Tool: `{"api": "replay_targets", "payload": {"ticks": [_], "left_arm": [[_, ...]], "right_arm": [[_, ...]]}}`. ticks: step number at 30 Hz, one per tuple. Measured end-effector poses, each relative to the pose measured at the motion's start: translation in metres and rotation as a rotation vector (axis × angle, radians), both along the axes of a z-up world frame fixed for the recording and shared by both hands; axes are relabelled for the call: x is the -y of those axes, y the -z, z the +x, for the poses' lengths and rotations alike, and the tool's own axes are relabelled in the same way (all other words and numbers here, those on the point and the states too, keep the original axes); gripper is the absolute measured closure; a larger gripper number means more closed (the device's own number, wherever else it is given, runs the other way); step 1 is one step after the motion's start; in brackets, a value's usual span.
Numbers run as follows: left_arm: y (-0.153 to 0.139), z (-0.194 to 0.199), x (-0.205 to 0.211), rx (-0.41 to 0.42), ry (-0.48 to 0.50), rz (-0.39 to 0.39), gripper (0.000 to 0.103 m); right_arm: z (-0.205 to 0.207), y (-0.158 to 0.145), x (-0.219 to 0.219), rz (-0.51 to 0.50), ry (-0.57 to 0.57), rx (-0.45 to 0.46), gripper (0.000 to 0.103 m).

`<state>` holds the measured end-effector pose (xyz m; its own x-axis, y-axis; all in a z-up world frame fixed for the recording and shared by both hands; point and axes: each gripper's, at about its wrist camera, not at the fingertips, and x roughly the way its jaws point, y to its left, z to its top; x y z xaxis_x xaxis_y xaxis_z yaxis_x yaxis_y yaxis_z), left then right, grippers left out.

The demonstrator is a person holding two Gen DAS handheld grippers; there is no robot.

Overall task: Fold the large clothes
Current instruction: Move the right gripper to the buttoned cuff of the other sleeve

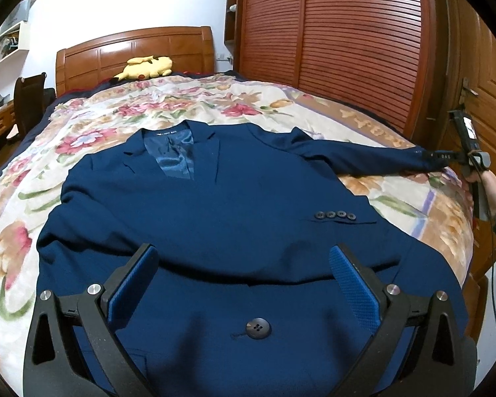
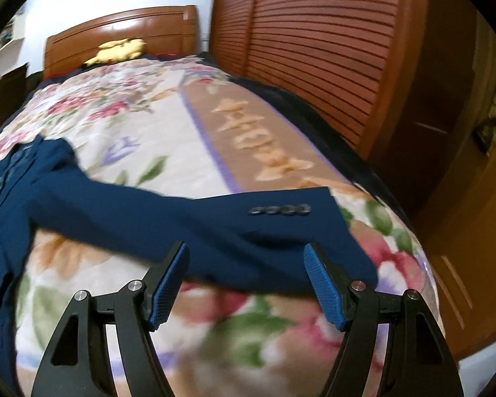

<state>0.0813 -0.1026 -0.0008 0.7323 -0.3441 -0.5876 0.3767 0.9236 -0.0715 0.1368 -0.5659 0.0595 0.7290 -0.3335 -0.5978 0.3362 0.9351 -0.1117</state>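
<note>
A navy blue blazer (image 1: 215,198) lies face up on the floral bedspread (image 1: 92,125), collar toward the headboard. One sleeve is folded across its front, cuff buttons (image 1: 335,215) showing. The other sleeve (image 1: 363,157) stretches out straight to the right. My left gripper (image 1: 243,259) hovers open over the blazer's lower front, above its big front button (image 1: 258,328), with nothing between the pads. In the right wrist view the stretched sleeve (image 2: 215,228) and its cuff buttons (image 2: 281,210) lie just past my right gripper (image 2: 245,251). That gripper is open, its pads wide apart and pressing on nothing. From the left wrist view, the right gripper (image 1: 446,158) sits at the cuff end.
A yellow plush toy (image 1: 145,67) rests by the wooden headboard (image 1: 139,49). A slatted wooden wardrobe (image 1: 347,49) runs along the bed's right side, beside a door (image 1: 489,106). A dark chair (image 1: 28,99) and a desk stand at the left. A sleeved hand (image 1: 492,195) holds the right gripper.
</note>
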Motion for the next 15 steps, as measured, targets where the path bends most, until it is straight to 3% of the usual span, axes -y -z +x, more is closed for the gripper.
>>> {"api": "replay_targets", "payload": {"ticks": [10,15], "left_arm": [[0.012,0.002,0.007,-0.021,0.012,0.024,0.000],[0.014,0.002,0.007,-0.027,0.009,0.023,0.000]], "right_arm": [[0.027,0.021,0.033,0.046,0.076,-0.101,0.029],[0.037,0.022,0.028,0.004,0.050,-0.132,0.029]]}}
